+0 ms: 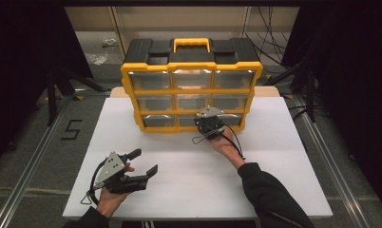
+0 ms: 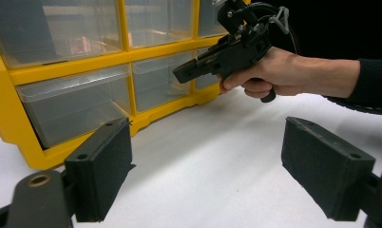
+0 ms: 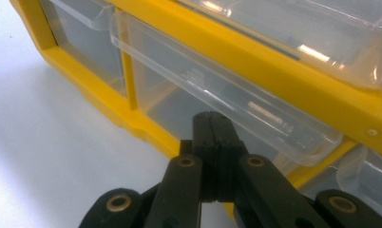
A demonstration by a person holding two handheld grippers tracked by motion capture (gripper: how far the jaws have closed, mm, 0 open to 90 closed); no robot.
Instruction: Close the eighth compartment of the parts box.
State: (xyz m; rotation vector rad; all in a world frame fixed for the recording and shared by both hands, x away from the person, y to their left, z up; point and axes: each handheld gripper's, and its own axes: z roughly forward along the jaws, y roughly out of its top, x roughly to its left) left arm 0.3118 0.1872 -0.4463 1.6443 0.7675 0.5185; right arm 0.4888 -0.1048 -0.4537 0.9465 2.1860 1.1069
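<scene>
Hovering with jaws pressed together, right tongs [image 3: 213, 124] meet the drawer cabinet [image 1: 191, 66]; left tongs [image 1: 145, 163] spread.

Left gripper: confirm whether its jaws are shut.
No. In the left gripper view, the left gripper has both black pads wide apart with bare white table between them.

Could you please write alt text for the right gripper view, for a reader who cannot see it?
The right gripper, its two black jaws pressed together with nothing between them, points at the front of a clear plastic drawer in the bottom row of a yellow-framed drawer cabinet. The cabinet stands on a white table.
</scene>
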